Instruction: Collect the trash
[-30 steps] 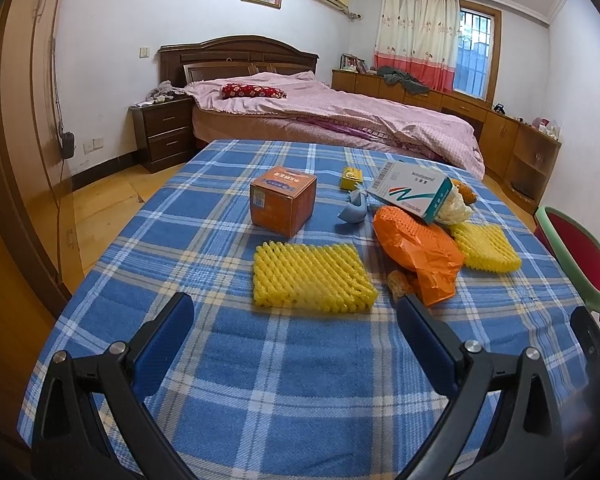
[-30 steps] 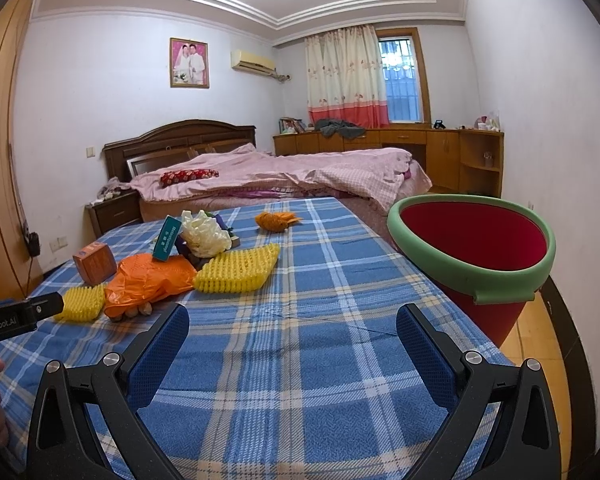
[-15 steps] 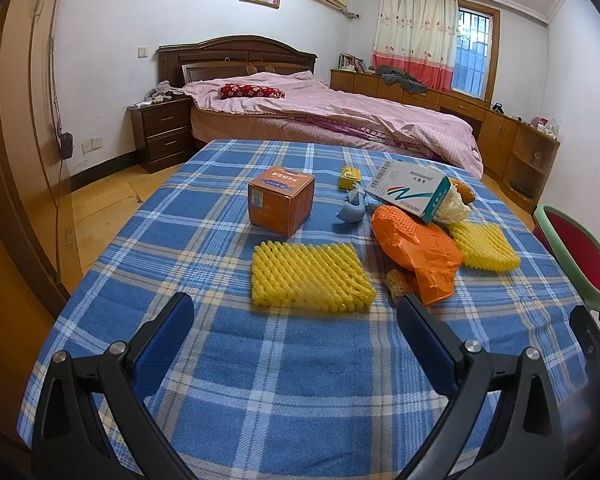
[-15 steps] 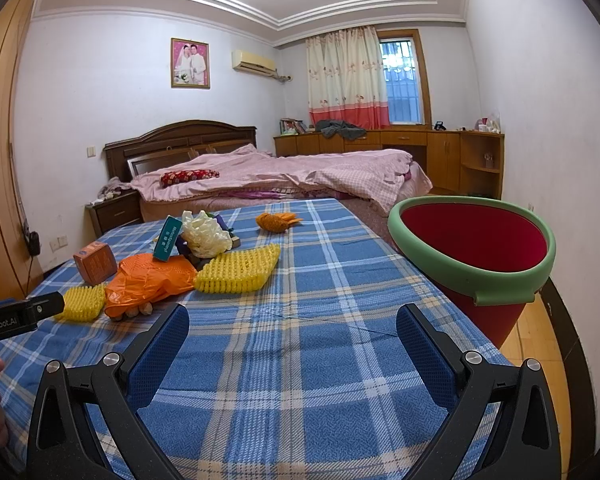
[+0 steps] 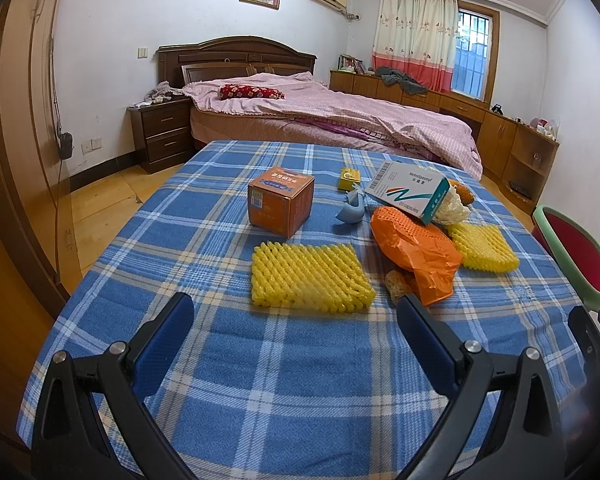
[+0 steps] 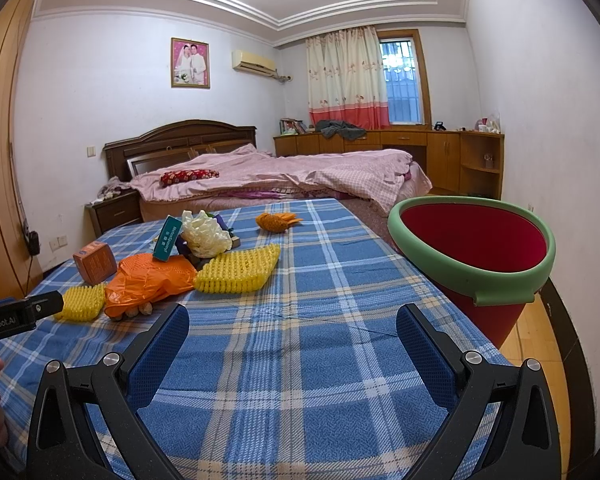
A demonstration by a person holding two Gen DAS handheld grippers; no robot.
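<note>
White-and-teal cardboard medicine box (image 5: 410, 192), print "20 capsules", tilted on orange plastic bag (image 5: 416, 252), table centre, long axis toward 10 o'clock. Yellow foam net sleeve (image 5: 310, 278) lies crosswise ahead of left gripper (image 5: 294, 340), jaws spread, empty. Right view only: red bucket with green rim (image 6: 474, 256) at 2 o'clock, "GenRobot.AI" lettering on left gripper. Right gripper (image 6: 292, 340) jaws spread, empty, over blue plaid tablecloth (image 6: 320, 360).
</note>
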